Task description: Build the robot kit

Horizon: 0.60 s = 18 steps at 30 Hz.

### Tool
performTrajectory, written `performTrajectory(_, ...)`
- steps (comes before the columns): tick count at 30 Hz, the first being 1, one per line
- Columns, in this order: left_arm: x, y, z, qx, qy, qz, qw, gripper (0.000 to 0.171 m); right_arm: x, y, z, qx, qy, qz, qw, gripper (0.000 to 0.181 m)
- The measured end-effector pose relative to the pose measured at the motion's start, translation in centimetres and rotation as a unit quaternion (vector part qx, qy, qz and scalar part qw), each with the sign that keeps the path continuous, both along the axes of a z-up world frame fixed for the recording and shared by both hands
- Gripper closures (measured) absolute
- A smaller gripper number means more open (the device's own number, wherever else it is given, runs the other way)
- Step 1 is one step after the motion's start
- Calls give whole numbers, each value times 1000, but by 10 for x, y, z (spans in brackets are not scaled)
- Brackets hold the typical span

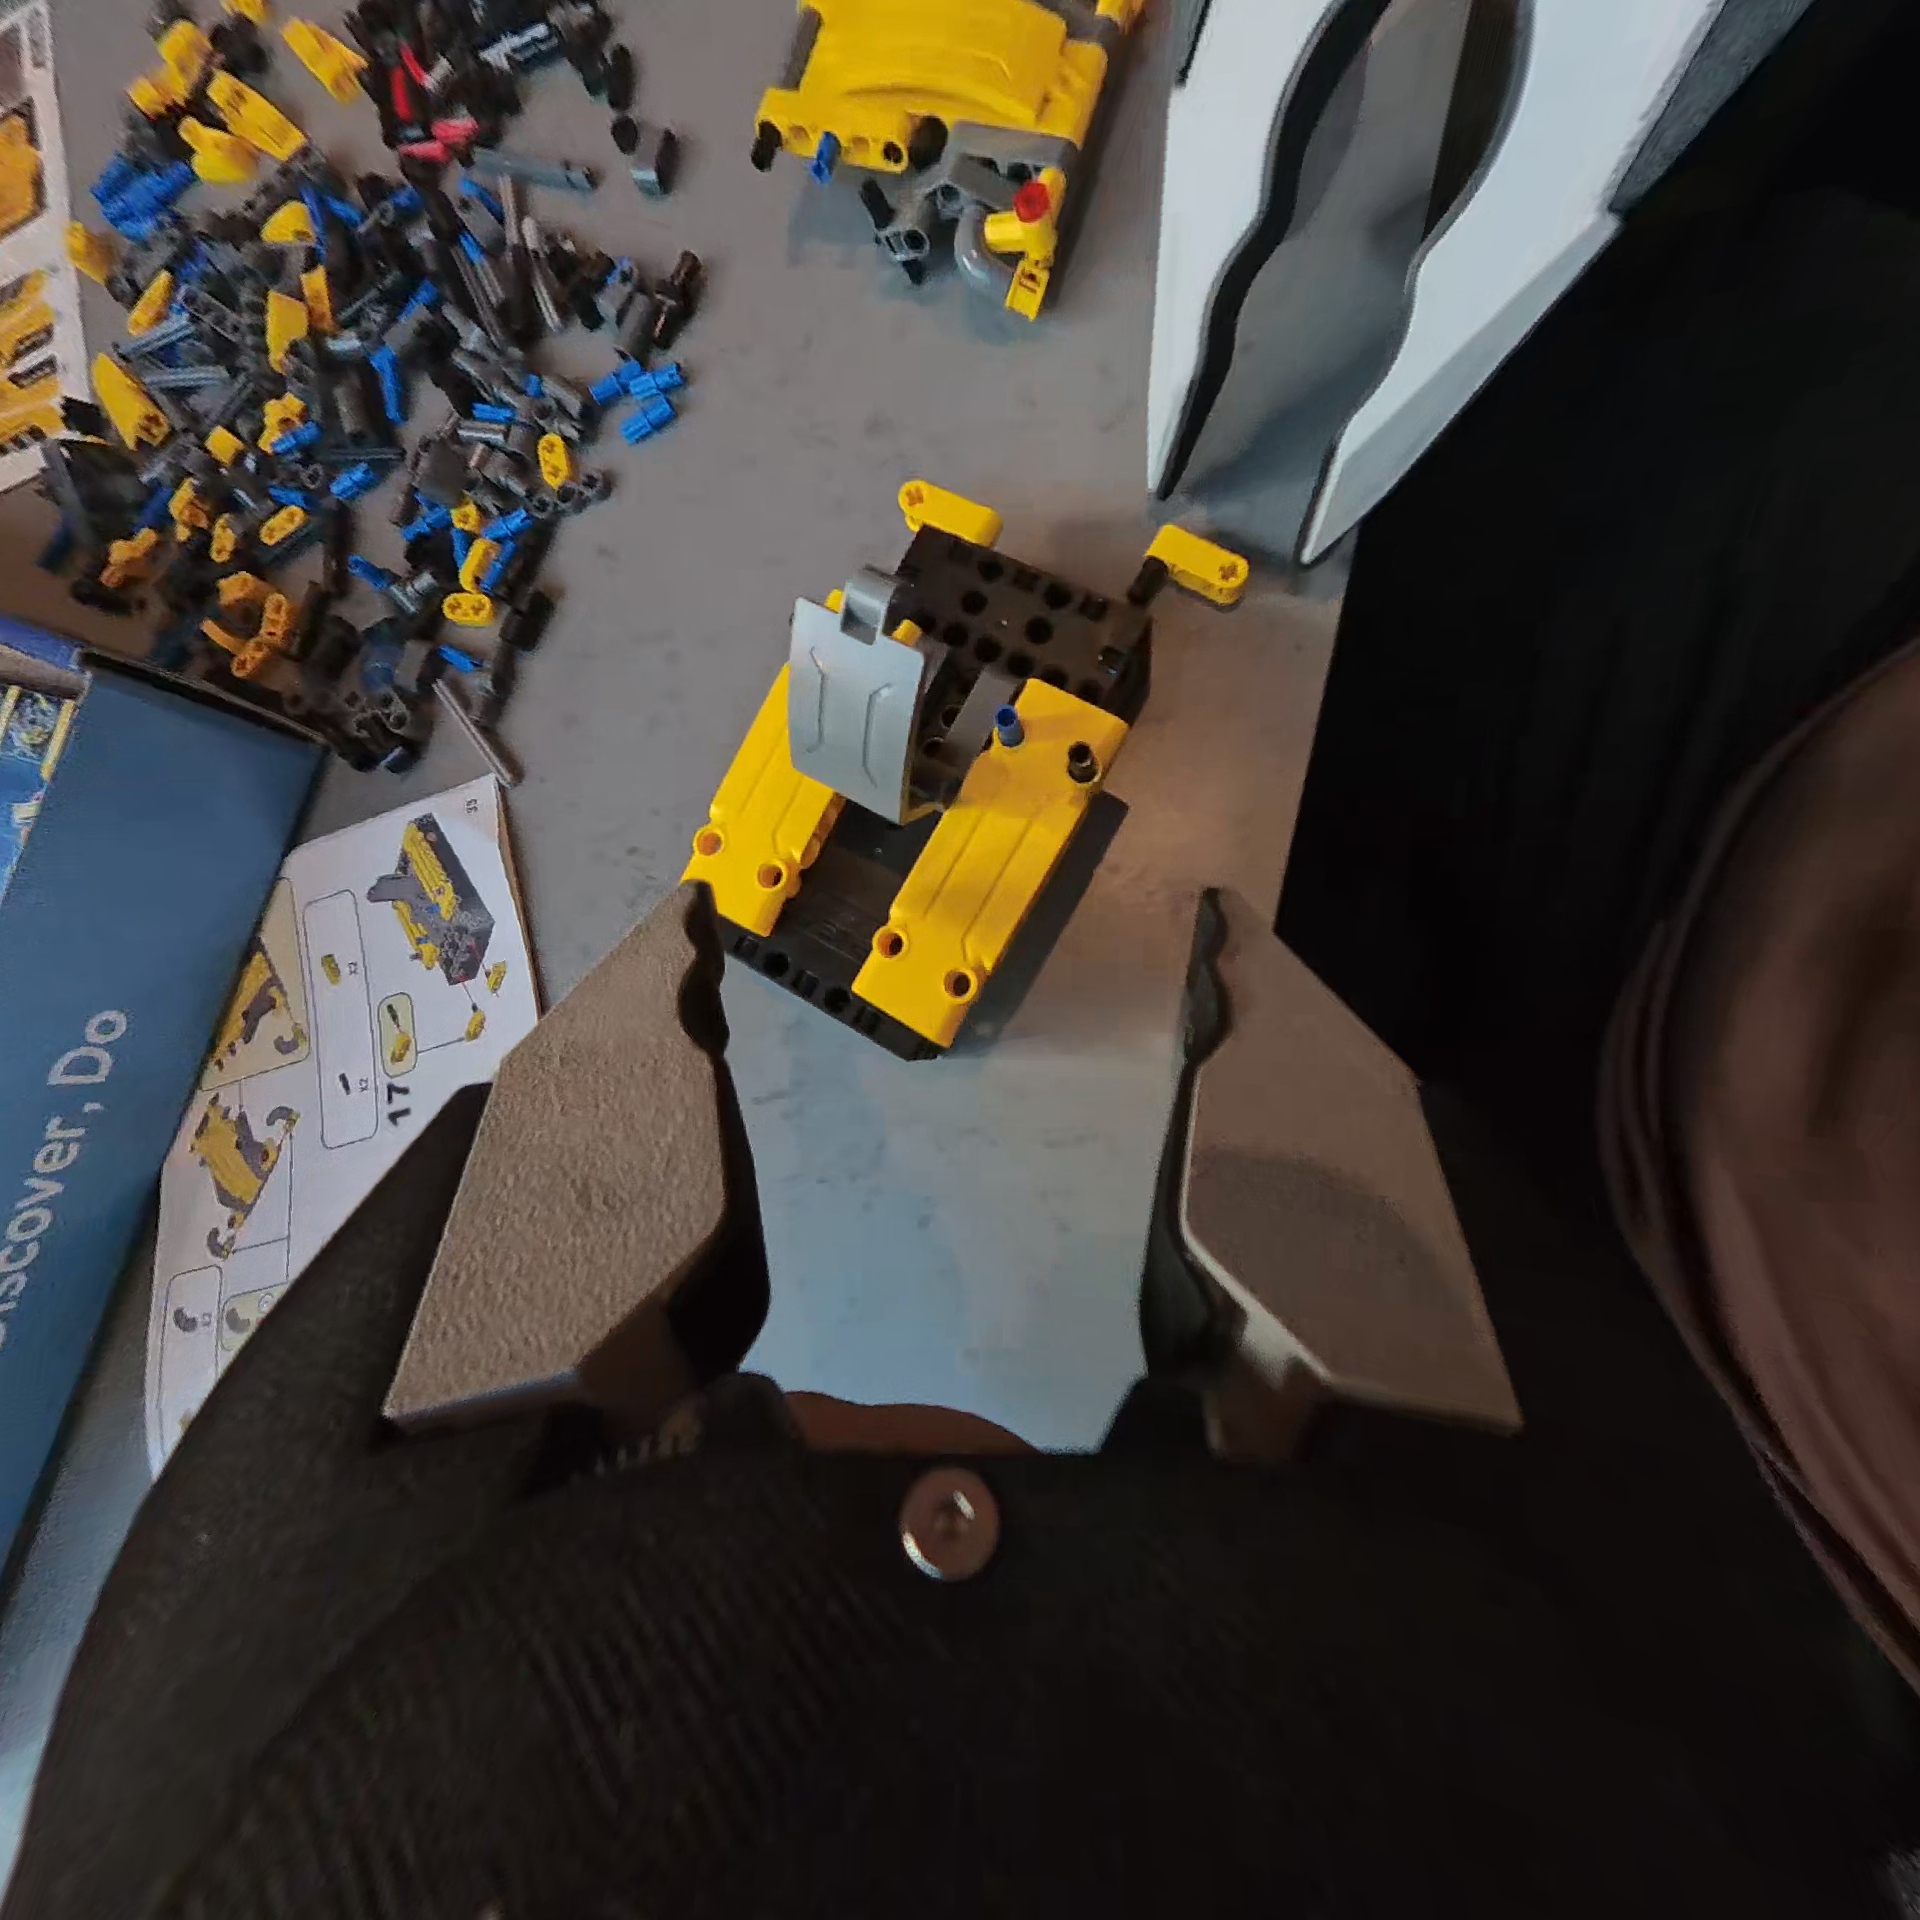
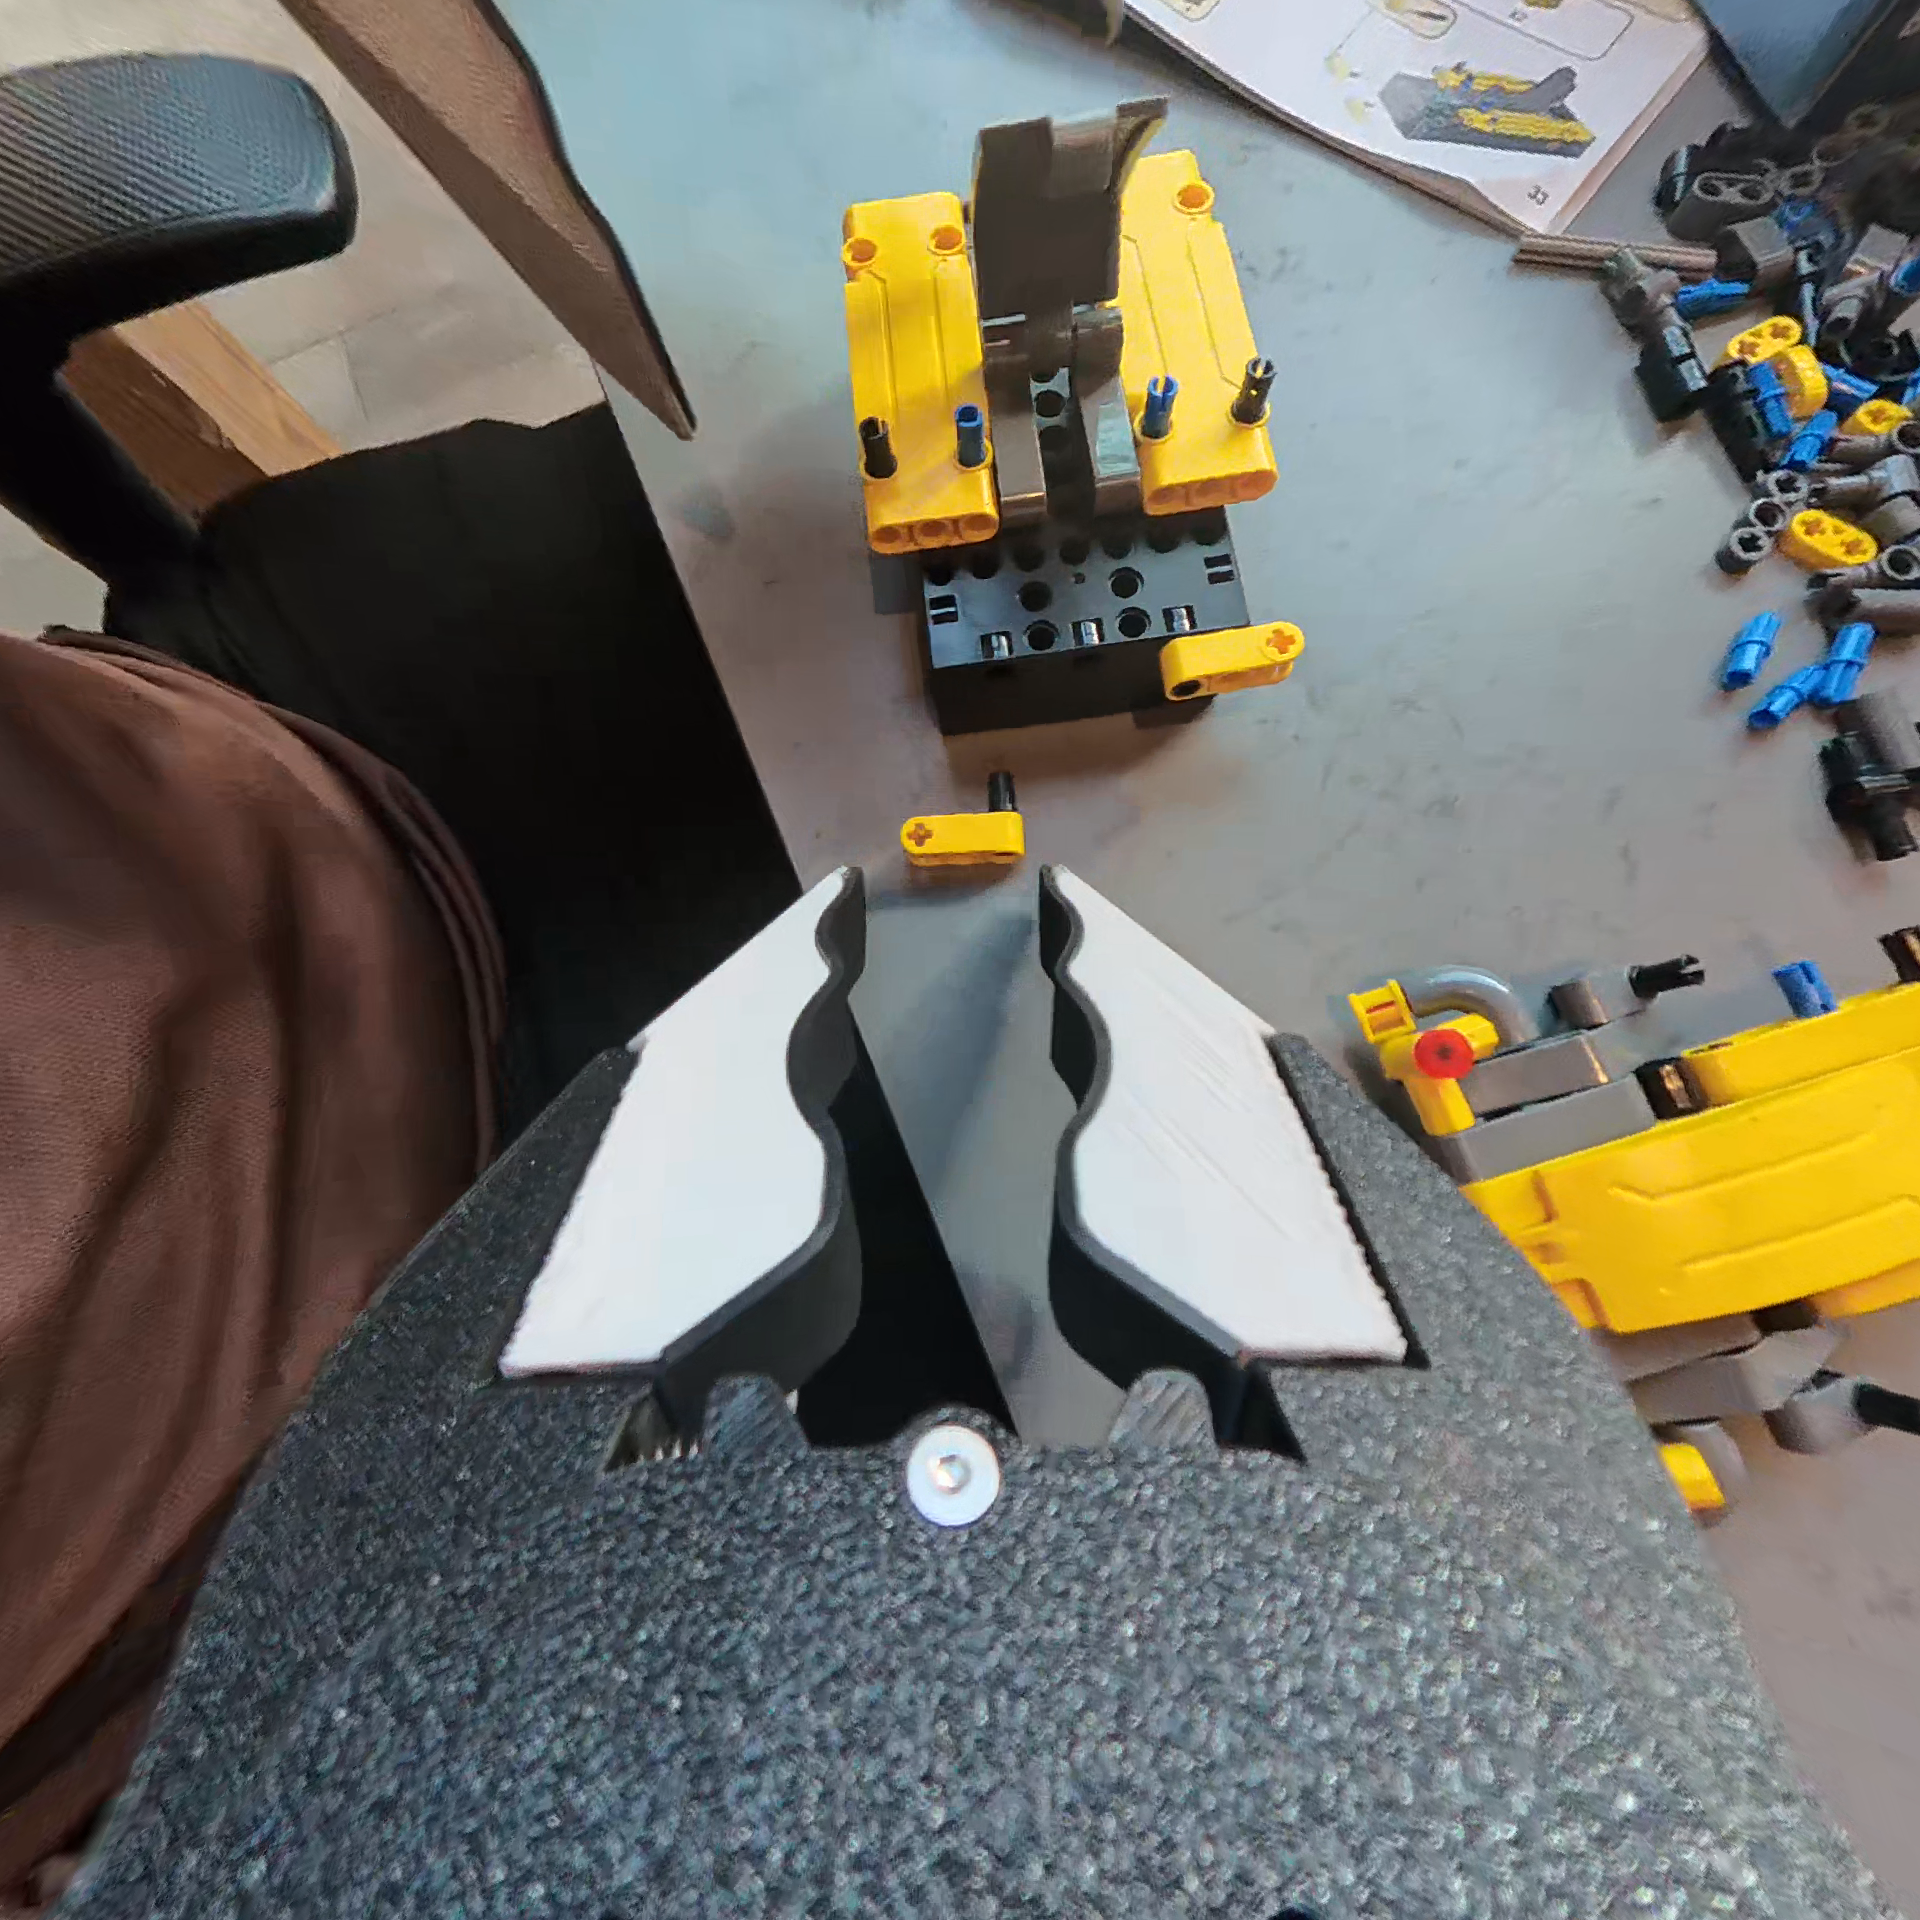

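My left gripper (image 1: pixel 951 914) hangs spread and empty just before the yellow-black model (image 1: pixel 914 769), while my right gripper (image 2: pixel 951 883), parted and empty, sits just behind a loose yellow link (image 2: pixel 961 836).

Two grippers show: the left gripper (image 1: pixel 951 914) with two dark fingers (image 1: pixel 582 1164), the right gripper (image 2: pixel 951 883) with two white-faced fingers (image 2: pixel 717 1153). Two partly built yellow-and-black models stand on the tabletop (image 1: pixel 935 1195): a small model (image 1: pixel 925 769) and a larger model (image 1: pixel 935 125). One short yellow beam (image 2: pixel 961 837) lies loose. One instruction booklet (image 1: pixel 343 1039), one blue box (image 1: pixel 114 987) and one heap of loose pieces (image 1: pixel 343 374), too many to count.
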State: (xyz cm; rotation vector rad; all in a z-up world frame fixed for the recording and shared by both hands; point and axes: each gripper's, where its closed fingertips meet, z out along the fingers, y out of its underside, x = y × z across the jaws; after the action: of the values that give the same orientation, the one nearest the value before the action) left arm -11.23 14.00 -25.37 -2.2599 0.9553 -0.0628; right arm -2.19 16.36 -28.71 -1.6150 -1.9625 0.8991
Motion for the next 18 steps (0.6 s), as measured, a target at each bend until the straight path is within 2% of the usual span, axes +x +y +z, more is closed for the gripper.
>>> performTrajectory(4,-6,9,-15,-21,51,-52,997,100,-2,4,1,9,9,6,1000,152)
performTrajectory(5,-9,11,-18,-29,64,-72,995,97,-4,3,1,3,12,9,1000,150)
performTrajectory(7,-15,18,-18,-27,89,-115,989,108,-6,-1,1,-2,15,19,1000,149)
performTrajectory(10,-21,19,-17,-37,118,-193,973,114,-9,-6,-3,2,13,26,1000,159)
performTrajectory(13,-31,23,-16,-11,186,-265,946,126,-12,-14,-3,4,14,31,999,162)
performTrajectory(15,-33,22,-14,-8,201,-296,934,126,-13,-13,-3,15,14,29,999,161)
performTrajectory(16,-33,23,-10,-6,194,-294,936,123,-12,-12,-3,23,15,30,999,160)
performTrajectory(18,-35,29,3,7,162,-250,955,100,-8,-9,-2,40,16,38,998,157)
